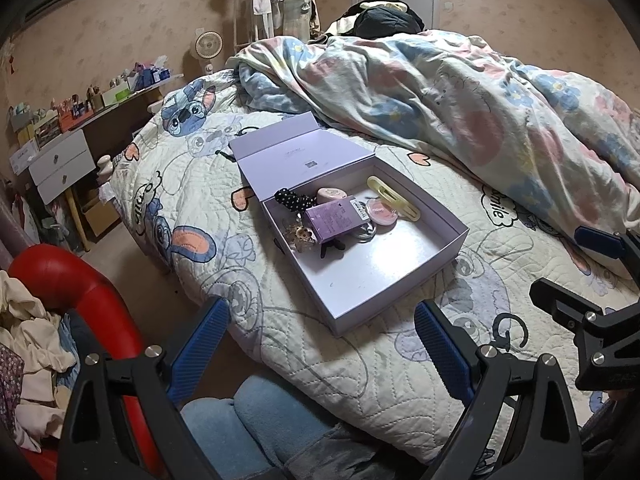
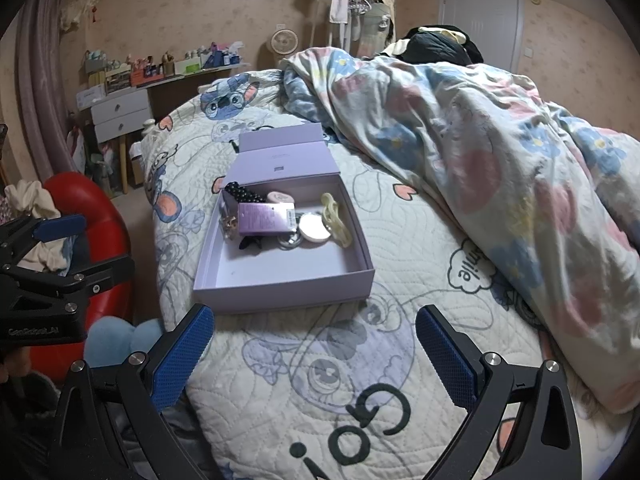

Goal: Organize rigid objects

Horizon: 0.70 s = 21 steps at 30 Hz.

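An open lilac box (image 1: 400,276) (image 2: 280,292) lies on the bed with its lid flipped back. Its far half holds a purple carton (image 1: 334,218) (image 2: 266,218), a yellow hair clip (image 1: 394,198) (image 2: 336,220), a black dotted scrunchie (image 1: 294,198) (image 2: 242,194), round compacts (image 1: 384,216) (image 2: 314,226) and a small brown clip (image 1: 302,236). My left gripper (image 1: 322,348) hangs open at the bed's near edge, short of the box. My right gripper (image 2: 316,356) is open above the quilt, nearer than the box. Neither holds anything.
A rumpled floral duvet (image 1: 460,92) (image 2: 500,140) covers the right side of the bed. A red chair (image 1: 80,292) with clothes stands at the left. A desk with drawers (image 1: 60,168) and clutter lines the far wall. Blue slippers (image 1: 248,424) lie below.
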### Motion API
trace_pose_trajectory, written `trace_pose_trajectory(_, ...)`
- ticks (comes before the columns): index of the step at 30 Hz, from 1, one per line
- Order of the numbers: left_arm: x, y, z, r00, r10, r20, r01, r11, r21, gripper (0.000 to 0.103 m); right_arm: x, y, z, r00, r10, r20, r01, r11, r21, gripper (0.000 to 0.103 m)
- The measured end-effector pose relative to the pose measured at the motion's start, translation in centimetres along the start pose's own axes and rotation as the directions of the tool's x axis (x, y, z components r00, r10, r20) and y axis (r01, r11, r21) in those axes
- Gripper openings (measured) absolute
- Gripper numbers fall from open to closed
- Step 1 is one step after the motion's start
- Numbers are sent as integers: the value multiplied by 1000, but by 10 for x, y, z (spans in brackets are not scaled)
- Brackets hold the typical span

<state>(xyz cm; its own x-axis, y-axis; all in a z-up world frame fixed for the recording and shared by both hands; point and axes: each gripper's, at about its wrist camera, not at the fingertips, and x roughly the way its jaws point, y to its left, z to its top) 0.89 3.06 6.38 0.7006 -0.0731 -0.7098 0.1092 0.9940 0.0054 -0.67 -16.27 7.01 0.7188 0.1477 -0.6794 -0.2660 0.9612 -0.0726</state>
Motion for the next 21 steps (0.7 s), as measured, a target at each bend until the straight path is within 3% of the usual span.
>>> trace_pose_trajectory(21, 9, 3, 0, 1000, -7, -26, 7, 1000, -10, 96, 11, 3, 1, 1000, 16, -15, -16, 1000, -7, 103)
